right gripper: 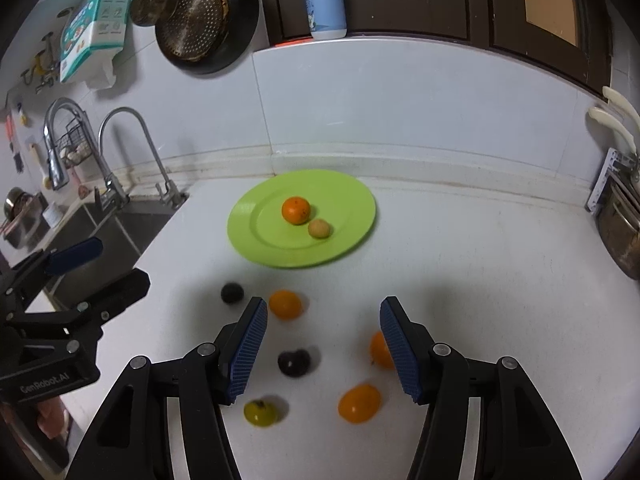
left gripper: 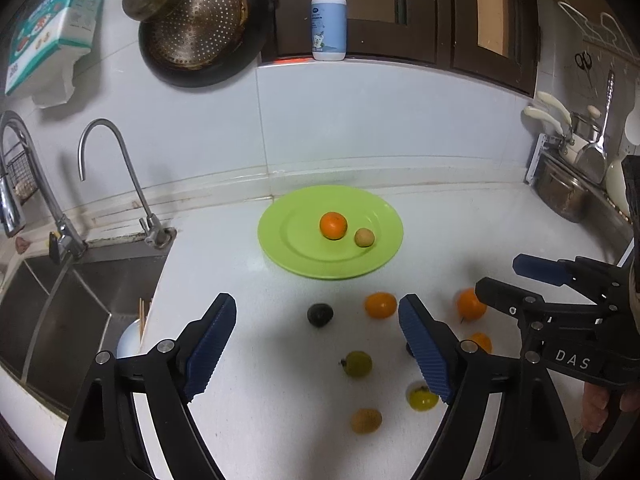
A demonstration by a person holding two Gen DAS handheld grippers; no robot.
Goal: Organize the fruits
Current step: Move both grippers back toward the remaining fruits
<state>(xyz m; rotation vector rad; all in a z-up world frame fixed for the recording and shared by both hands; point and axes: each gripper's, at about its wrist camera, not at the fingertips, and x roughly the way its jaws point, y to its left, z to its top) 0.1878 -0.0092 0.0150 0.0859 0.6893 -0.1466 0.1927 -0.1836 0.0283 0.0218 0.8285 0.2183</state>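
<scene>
A green plate (left gripper: pixel 280 240) (right gripper: pixel 248 232) on the white counter holds an orange (left gripper: pixel 333 225) (right gripper: pixel 296 210) and a small tan fruit (left gripper: pixel 364 237) (right gripper: pixel 319 228). Several loose fruits lie in front of it: a dark one (left gripper: pixel 320 314) (right gripper: pixel 232 292), oranges (left gripper: pixel 380 305) (right gripper: pixel 285 304) (right gripper: pixel 359 403), yellow-green ones (left gripper: pixel 357 364) (right gripper: pixel 260 412), a dark plum (right gripper: pixel 294 362). My left gripper (left gripper: pixel 318 350) is open and empty above them. My right gripper (right gripper: pixel 324 350) is open and empty, and shows at the right of the left wrist view (left gripper: pixel 500 280).
A steel sink (left gripper: pixel 60 312) with faucets (left gripper: pixel 108 160) lies left of the counter. A soap bottle (left gripper: pixel 329 20) stands on the back ledge. Pans (left gripper: pixel 200 28) hang on the wall. A pot and utensil rack (left gripper: pixel 568 184) stand at the right.
</scene>
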